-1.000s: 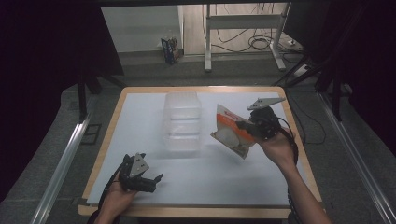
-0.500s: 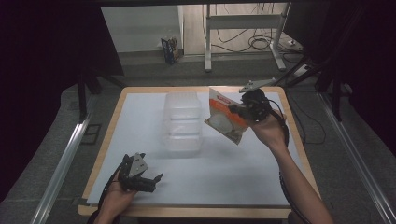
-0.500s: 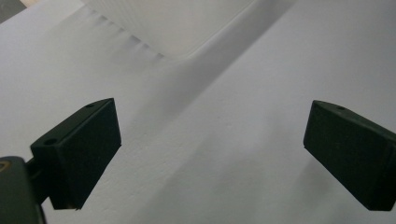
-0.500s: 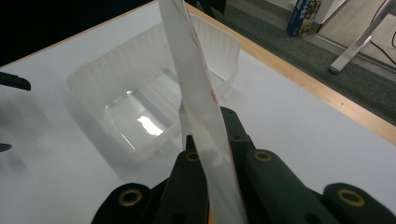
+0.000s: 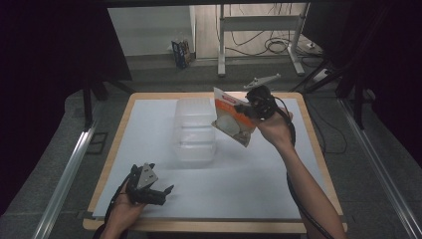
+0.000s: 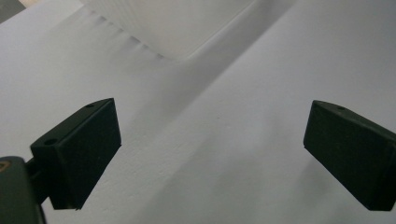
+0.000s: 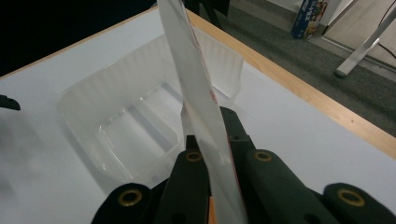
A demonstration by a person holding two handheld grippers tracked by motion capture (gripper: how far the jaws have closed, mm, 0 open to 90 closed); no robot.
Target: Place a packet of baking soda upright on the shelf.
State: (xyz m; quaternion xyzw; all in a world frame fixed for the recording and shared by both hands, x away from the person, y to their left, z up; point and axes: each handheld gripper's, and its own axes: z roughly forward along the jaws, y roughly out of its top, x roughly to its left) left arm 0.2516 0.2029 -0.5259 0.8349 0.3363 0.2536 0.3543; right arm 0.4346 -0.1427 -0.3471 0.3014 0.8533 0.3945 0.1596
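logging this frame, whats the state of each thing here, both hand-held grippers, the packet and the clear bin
right hand-held gripper: shut on the packet, raised above the table
packet: flat sealed pouch, pinched at one edge, tilted, in the air beside the bin
clear bin: upright on the white table, open top, nothing visible inside
left hand-held gripper: open, nothing between its jaws, low at the table's near edge

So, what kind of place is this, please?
Probably a lab or workshop set up for recording. A wooden-edged table with a white cover stands among dark screens; behind it loose cables lie on the floor by a metal stand.
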